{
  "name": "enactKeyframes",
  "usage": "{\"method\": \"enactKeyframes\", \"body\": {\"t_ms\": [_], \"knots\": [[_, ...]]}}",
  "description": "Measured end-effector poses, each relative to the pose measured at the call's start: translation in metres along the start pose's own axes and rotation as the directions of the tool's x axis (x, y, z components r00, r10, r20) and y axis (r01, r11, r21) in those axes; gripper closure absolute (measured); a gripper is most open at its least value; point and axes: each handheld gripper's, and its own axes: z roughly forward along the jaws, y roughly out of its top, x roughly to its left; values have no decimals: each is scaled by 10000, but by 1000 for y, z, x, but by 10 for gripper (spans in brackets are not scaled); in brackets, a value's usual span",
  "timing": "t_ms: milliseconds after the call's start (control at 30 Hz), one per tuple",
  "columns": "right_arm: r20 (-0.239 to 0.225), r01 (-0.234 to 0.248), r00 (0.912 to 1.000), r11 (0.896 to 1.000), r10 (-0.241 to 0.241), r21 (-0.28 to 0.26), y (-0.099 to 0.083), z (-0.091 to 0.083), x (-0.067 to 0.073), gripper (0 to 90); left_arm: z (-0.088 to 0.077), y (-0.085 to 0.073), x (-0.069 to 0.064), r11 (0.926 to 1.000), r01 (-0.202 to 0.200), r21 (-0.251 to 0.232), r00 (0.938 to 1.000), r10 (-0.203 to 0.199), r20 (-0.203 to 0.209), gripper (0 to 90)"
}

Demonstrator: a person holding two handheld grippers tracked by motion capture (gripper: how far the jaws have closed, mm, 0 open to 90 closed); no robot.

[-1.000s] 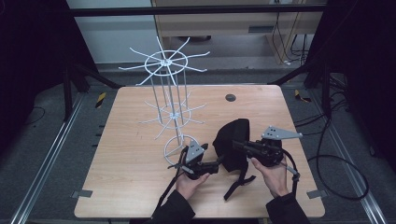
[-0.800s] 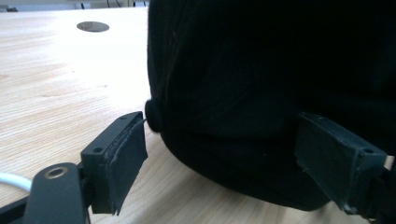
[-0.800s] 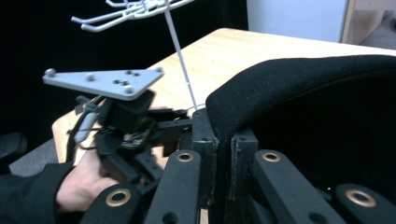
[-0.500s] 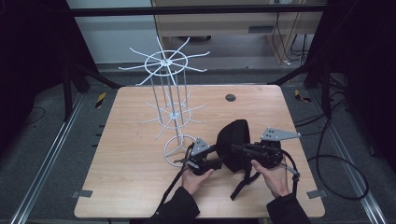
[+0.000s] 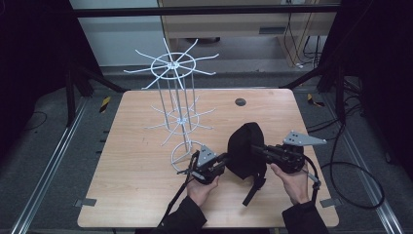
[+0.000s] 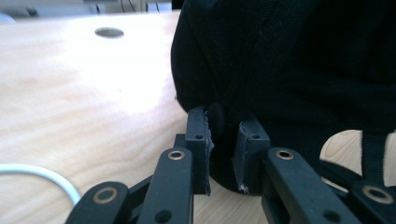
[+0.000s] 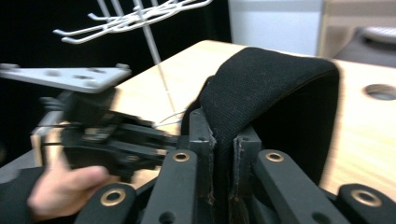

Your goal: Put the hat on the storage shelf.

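Black fabric pouch (image 5: pixel 246 150), with a strap (image 5: pixel 254 187) hanging toward the near edge, held between both grippers over the near right part of the wooden table (image 5: pixel 131 195). Cannot tell whether lifted clear of the wood or resting on it.

Nearest, at the bottom of the high view: two hands on the tools, left hand (image 5: pixel 200 190) and right hand (image 5: pixel 294 183), dark sleeves below.

Left gripper (image 6: pixel 222 140) pinching the pouch's lower edge, jaws close together with a fold of black cloth clamped between. Seen from above as left gripper (image 5: pixel 225 159), touching the pouch's left side, grey three-cornered plate on top.

Right gripper (image 7: pixel 224 140) clamped on the pouch's stiff rim, jaws almost together with only the cloth thickness between. From above, right gripper (image 5: pixel 257 147) reaching in from the right, cable trailing off toward the floor.

Just beyond the left gripper: round wire base of a white wire rack (image 5: pixel 178 117), standing upright, two tiers of curved hooks, the upper tier wider.

Farther back, near the far edge: small dark round hole (image 5: pixel 240 102) in the tabletop, well apart from the pouch.

Beyond the table: grey floor, black frame legs, cables.
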Motion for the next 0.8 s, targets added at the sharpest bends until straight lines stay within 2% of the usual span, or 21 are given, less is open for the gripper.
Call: {"method": "enactKeyframes", "body": {"t_ms": [133, 167, 233, 300, 333, 367, 400, 433, 500, 533, 567, 600, 633, 700, 733, 767, 800], "knots": [[523, -113, 9986, 9997, 123, -196, -2, -9, -7, 783, -10, 12, -10, 9997, -199, -153, 9998, 198, -69, 784], [523, -113, 9986, 9997, 123, -196, -2, -9, -7, 783, -10, 12, -10, 9997, -199, -153, 9998, 198, -69, 785], [917, -388, 9950, 9992, 396, -111, -6, -12, -12, 784, -13, 17, -15, 9990, -435, -136, 9988, 432, -215, 786], [1090, -491, 9929, 9988, 483, 46, -8, -12, -14, 784, -14, 21, -20, 9976, -684, -105, 9971, 680, -348, 787], [1256, -567, 9906, 9983, 544, 146, -10, -12, -16, 784, -14, 23, -23, 9963, -862, -66, 9952, 858, -480, 788], [1550, -761, 9855, 9964, 694, 381, -15, -11, -19, 779, -12, 27, -26, 9930, -1180, 65, 9904, 1182, -718, 788], [1550, -761, 9855, 9964, 694, 381, -15, -11, -19, 779, -12, 27, -26, 9930, -1180, 65, 9904, 1182, -718, 789], [2038, -854, 9767, 9929, 671, 825, -19, -9, -20, 756, -9, 31, -26, 9932, -1159, 118, 9902, 1165, -764, 790], [2495, -912, 9668, 9870, 558, 1325, -23, -7, -20, 736, -4, 34, -27, 9923, -1206, 295, 9888, 1227, -855, 790], [2495, -912, 9668, 9870, 558, 1325, -23, -7, -20, 736, -4, 34, -27, 9923, -1206, 295, 9888, 1227, -855, 790], [2796, -800, 9596, 9835, 319, 1622, -26, -5, -20, 705, 0, 37, -28, 9906, -1295, 430, 9868, 1330, -923, 790], [2796, -800, 9596, 9835, 319, 1622, -26, -5, -20, 705, 0, 37, -28, 9906, -1295, 430, 9868, 1330, -923, 790], [3121, -654, 9500, 9828, 84, 1727, -26, -5, -20, 620, 3, 38, -29, 9881, -1442, 533, 9839, 1489, -989, 791], [3568, -247, 9333, 9844, -397, 1740, -24, -8, -19, 514, 9, 43, -31, 9804, -1813, 770, 9756, 1892, -1111, 791], [3568, -247, 9333, 9844, -397, 1740, -24, -8, -19, 514, 9, 43, -31, 9804, -1813, 770, 9756, 1892, -1111, 790], [3837, 60, 9209, 9870, -681, 1607, -21, -13, -18, 454, 13, 46, -33, 9751, -2041, 872, 9689, 2139, -1247, 791], [3837, 60, 9209, 9870, -681, 1607, -21, -13, -18, 454, 13, 46, -33, 9751, -2041, 872, 9689, 2139, -1247, 791]]}}
